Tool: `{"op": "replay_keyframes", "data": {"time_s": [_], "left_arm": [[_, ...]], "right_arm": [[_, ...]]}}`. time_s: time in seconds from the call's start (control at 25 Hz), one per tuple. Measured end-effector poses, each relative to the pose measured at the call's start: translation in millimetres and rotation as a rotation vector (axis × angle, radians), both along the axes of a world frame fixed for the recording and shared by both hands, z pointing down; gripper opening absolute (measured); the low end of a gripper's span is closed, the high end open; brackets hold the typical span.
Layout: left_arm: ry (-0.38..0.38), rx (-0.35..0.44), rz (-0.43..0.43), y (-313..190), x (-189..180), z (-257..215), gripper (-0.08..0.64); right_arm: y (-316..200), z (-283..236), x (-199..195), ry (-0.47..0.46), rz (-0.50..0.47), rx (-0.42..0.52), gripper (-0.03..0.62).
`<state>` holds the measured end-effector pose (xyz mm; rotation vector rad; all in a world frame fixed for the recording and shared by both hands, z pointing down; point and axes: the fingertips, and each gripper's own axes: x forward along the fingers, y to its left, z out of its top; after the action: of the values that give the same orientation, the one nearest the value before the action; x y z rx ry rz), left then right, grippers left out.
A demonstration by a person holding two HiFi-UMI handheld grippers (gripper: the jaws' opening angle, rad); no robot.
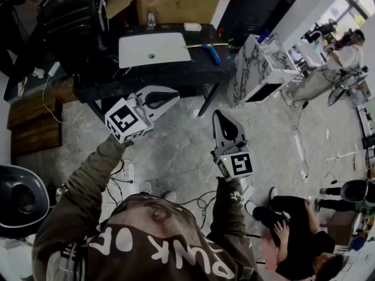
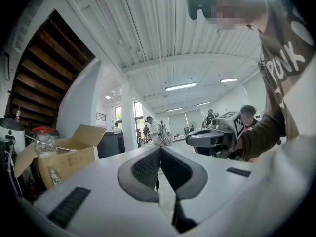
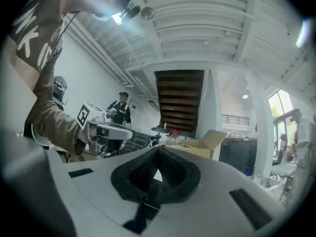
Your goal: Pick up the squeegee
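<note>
The squeegee (image 1: 211, 52), a blue-handled tool, lies on the black table (image 1: 205, 69) to the right of a white sink-like panel (image 1: 153, 48). Both grippers are held level over the floor, short of the table. My left gripper (image 1: 176, 98) is near the table's front edge, its jaws closed tip to tip with nothing between them. My right gripper (image 1: 221, 115) is farther right and lower, also shut and empty. The left gripper view shows its closed jaws (image 2: 159, 149) and the right gripper (image 2: 212, 137) beyond. In the right gripper view, the closed jaws (image 3: 159, 149) face a staircase.
An open cardboard box (image 1: 176, 4) stands behind the table. A marble-patterned cabinet (image 1: 263, 69) is to the right. Wooden steps (image 1: 35, 122) and a black chair (image 1: 20, 201) are at the left. A seated person (image 1: 293, 233) and floor cables (image 1: 302, 151) are at the right.
</note>
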<state>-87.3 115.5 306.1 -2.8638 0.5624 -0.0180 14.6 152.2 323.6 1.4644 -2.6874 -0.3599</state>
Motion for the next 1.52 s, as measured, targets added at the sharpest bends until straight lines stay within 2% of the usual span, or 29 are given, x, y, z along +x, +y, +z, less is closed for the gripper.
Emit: {"op": "replay_keyframes", "data": {"time_s": [0.52,0.96,1.12,1.24,1.28,1.32,1.36,1.52], "left_arm": [[-0.01,-0.002,0.003,1.9,1.1,3.7,0.003],[-0.017,0.0,0.005,7.7,8.1,5.4,0.003],[-0.017,-0.006,0.004,8.7,10.0,5.8,0.003],[-0.021,-0.008,0.001,8.4,12.1,6.9,0.003],[-0.023,-0.009,0.0,8.4,13.0,7.3,0.003],[-0.024,-0.009,-0.001,8.8,13.8,7.6,0.003],[-0.026,-0.009,-0.002,9.3,14.4,7.8,0.003],[-0.03,-0.01,-0.006,9.9,15.7,10.0,0.003]], "right_arm": [[2.7,0.9,-2.6,0.015,0.0,0.012,0.007],[6.2,6.4,5.0,-0.062,-0.026,-0.02,0.016],[7.0,9.5,1.2,-0.069,-0.061,-0.041,0.184],[6.6,14.9,-2.8,-0.081,-0.098,-0.073,0.392],[6.3,17.7,-3.1,-0.079,-0.103,-0.083,0.494],[6.0,20.5,-2.4,-0.074,-0.101,-0.089,0.56],[5.8,22.3,-0.7,-0.068,-0.092,-0.088,0.595],[5.7,21.3,9.2,-0.073,-0.054,-0.06,0.595]]}}
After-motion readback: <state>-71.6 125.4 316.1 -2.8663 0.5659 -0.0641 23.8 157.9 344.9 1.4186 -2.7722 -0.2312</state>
